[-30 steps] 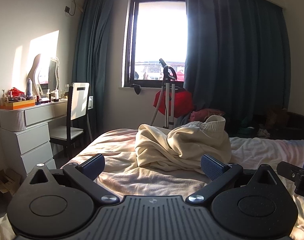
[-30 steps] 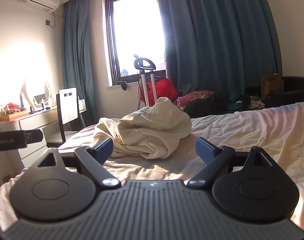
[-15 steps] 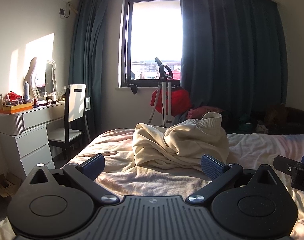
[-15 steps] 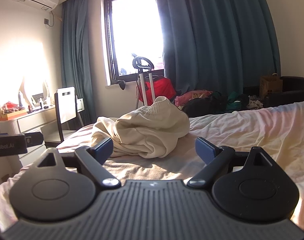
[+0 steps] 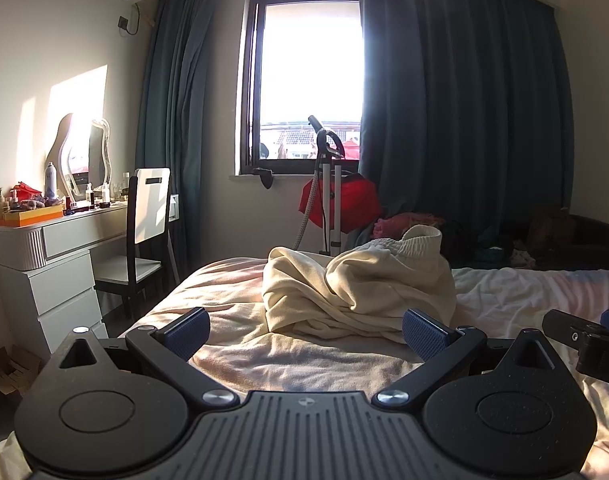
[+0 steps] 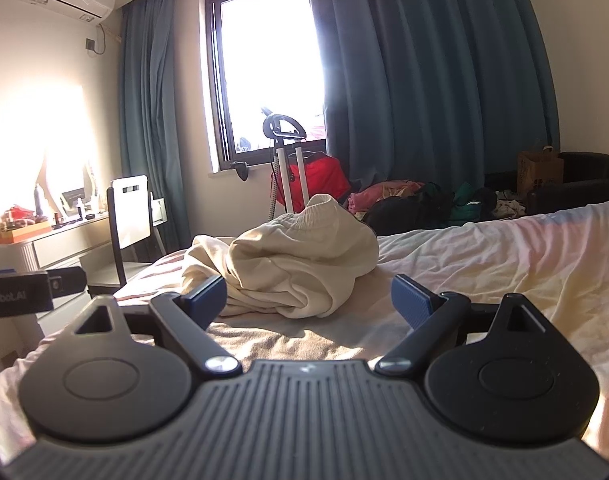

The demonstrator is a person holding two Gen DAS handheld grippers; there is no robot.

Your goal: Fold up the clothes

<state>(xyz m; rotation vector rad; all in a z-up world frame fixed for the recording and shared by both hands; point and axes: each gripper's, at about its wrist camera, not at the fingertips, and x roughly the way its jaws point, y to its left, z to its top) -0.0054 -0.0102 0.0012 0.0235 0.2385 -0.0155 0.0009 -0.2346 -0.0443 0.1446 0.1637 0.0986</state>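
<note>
A crumpled cream garment (image 5: 360, 284) with a ribbed cuff on top lies in a heap on the bed (image 5: 304, 360); it also shows in the right wrist view (image 6: 300, 264). My left gripper (image 5: 304, 334) is open and empty, just short of the heap, low over the bed. My right gripper (image 6: 308, 300) is open and empty, also just short of the heap. The right gripper's tip (image 5: 584, 340) shows at the right edge of the left wrist view; the left gripper's tip (image 6: 24, 290) shows at the left edge of the right wrist view.
A white dressing table (image 5: 52, 248) with a mirror and bottles and a chair (image 5: 144, 232) stand left of the bed. A garment steamer (image 5: 328, 184) with red cloth stands under the window. Clothes and a dark sofa (image 6: 564, 184) lie behind the bed.
Both grippers have edged slightly toward the heap and the views have tilted up a little. The garment has not moved. Both grippers stay open.
</note>
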